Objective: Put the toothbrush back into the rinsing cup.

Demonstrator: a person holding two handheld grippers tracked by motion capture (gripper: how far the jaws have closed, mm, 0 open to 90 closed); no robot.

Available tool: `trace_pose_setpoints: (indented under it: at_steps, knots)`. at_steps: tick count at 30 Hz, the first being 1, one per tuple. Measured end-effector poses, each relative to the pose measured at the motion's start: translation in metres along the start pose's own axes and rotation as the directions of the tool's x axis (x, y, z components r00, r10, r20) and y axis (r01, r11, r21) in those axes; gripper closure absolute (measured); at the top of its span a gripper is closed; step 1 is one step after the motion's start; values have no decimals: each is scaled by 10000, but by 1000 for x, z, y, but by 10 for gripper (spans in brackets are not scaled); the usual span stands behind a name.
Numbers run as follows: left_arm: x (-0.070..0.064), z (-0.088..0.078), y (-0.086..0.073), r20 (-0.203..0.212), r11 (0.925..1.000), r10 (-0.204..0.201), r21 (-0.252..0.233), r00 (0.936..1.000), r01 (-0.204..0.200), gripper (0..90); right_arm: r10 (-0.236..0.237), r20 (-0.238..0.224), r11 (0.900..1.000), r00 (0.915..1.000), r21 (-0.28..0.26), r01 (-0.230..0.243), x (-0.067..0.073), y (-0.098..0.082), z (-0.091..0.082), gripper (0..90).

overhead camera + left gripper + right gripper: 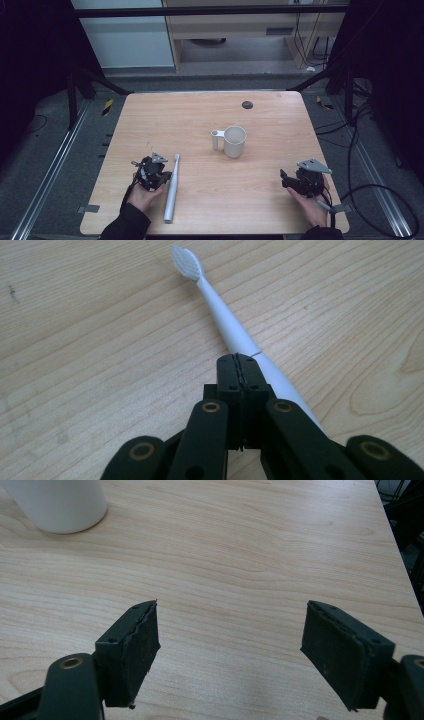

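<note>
The left gripper (239,362), jaws pressed together and empty, sits just beside the white toothbrush (171,188) lying near the counter's (260,200) front; it probably must open before straddling the handle squarely. The right gripper (230,650) rests spread, mug (234,141) well apart.

Wooden table (210,200), pale grain, small dark disc (247,104) near far edge. Grey floor (45,150) around table. Metal rails (47,170) on floor left and right of table. Black cables (370,190) right of table. Beyond table: pale panel (127,35), wooden cabinet (240,25). Dark curtains both sides. Dim light.
</note>
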State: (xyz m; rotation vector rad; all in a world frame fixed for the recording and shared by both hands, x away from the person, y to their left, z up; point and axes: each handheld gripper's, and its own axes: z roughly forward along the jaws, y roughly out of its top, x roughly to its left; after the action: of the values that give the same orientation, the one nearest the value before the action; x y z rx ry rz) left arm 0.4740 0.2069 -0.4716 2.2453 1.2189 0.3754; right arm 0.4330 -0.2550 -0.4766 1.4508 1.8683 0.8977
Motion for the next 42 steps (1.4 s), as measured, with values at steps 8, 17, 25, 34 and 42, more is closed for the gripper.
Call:
trace_pose_setpoints:
  at_steps: [8, 17, 25, 34, 42]
  knots:
    - [-2, 4, 3, 59, 9999, 107, 89, 9999, -108, 894, -28, -19, 10000, 10000, 35, 28, 0, 0, 0, 228]
    - [-7, 7, 5, 138, 9997, 226, 44, 9996, -227, 893, -68, -10, 10000, 10000, 49, 68, 1, 0, 1, 227]
    - [-8, 4, 7, 233, 9995, 281, -115, 9993, -279, 856, -57, -14, 10000, 10000, 78, 57, 1, 0, 1, 227]
    - [-9, -18, 17, -64, 9958, 672, -616, 9977, -675, 670, -54, -24, 10000, 10000, 83, 54, 0, 0, 1, 227]
    - [-16, -32, 24, -462, 9894, 1010, -1003, 9938, -1052, 530, -52, -18, 10000, 10000, 84, 52, 0, 0, 1, 227]
